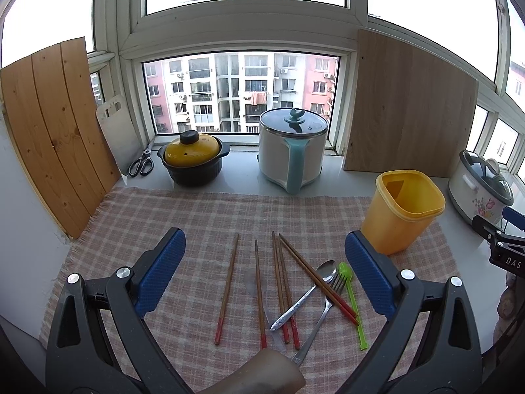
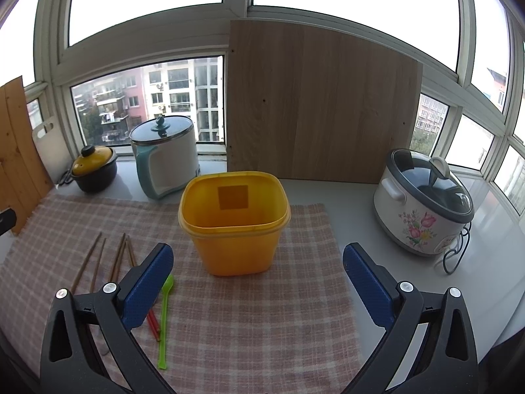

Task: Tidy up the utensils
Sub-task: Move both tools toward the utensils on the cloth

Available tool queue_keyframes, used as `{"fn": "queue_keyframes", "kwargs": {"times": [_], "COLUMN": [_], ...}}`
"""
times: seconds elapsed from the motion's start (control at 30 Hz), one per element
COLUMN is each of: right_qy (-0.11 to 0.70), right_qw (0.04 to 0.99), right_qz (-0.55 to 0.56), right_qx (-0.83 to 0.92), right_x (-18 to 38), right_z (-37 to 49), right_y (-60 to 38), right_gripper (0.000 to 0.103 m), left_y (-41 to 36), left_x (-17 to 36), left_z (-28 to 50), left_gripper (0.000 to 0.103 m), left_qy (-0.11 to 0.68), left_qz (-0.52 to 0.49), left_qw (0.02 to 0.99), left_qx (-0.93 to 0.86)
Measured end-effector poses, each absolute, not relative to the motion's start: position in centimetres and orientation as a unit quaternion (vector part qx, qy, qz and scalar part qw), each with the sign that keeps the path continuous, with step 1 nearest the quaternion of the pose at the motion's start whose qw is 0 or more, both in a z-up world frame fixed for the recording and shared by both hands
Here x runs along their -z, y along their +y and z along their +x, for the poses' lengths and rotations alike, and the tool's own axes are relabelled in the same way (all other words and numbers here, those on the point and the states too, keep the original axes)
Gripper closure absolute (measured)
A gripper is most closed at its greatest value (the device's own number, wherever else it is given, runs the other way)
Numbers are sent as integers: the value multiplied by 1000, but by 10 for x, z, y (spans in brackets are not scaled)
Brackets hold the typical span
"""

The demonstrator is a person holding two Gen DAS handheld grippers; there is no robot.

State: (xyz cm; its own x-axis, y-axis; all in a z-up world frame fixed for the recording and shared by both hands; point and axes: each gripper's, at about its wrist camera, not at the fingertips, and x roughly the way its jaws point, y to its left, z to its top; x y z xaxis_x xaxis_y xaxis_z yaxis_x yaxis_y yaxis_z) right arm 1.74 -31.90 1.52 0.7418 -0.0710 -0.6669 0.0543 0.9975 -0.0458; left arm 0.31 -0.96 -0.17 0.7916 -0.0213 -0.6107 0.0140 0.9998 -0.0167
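Note:
Several wooden chopsticks (image 1: 259, 295) with red ends lie on the checked cloth (image 1: 210, 216), beside a metal spoon (image 1: 306, 294), a metal fork (image 1: 323, 312) and a green plastic spoon (image 1: 352, 305). My left gripper (image 1: 265, 275) hovers open above them, nothing between its blue pads. An empty yellow tub (image 1: 405, 210) stands at the cloth's right. In the right wrist view the yellow tub (image 2: 234, 220) sits straight ahead of my open right gripper (image 2: 259, 282); the green plastic spoon (image 2: 164, 315) and chopsticks (image 2: 98, 262) lie to its left, partly hidden by the left finger.
On the sill stand a black pot with yellow lid (image 1: 192, 159), a white electric kettle (image 1: 292, 147), scissors (image 1: 142, 162) and a floral rice cooker (image 2: 423, 203) with its cord. Wooden boards (image 2: 321, 105) lean against the windows. A finger (image 1: 262, 374) shows at the bottom edge.

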Motion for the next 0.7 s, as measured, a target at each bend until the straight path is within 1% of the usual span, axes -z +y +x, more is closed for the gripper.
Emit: {"fn": "queue_keyframes", "kwargs": {"times": [0.53, 0.7], "right_qy": [365, 380], "right_qw": [930, 923], "right_qz": [-28, -55], "right_qx": [33, 35], "right_x": [-11, -8], "right_z": [19, 21], "right_y": [-315, -311], "right_gripper": [1, 1], "left_y": [-8, -3], "left_x": [17, 21], "left_z": [-3, 0], "left_gripper": [4, 4], "left_qy": [333, 344], "left_qz": [-5, -3], "left_qw": [943, 939], "left_qx": [9, 5]}}
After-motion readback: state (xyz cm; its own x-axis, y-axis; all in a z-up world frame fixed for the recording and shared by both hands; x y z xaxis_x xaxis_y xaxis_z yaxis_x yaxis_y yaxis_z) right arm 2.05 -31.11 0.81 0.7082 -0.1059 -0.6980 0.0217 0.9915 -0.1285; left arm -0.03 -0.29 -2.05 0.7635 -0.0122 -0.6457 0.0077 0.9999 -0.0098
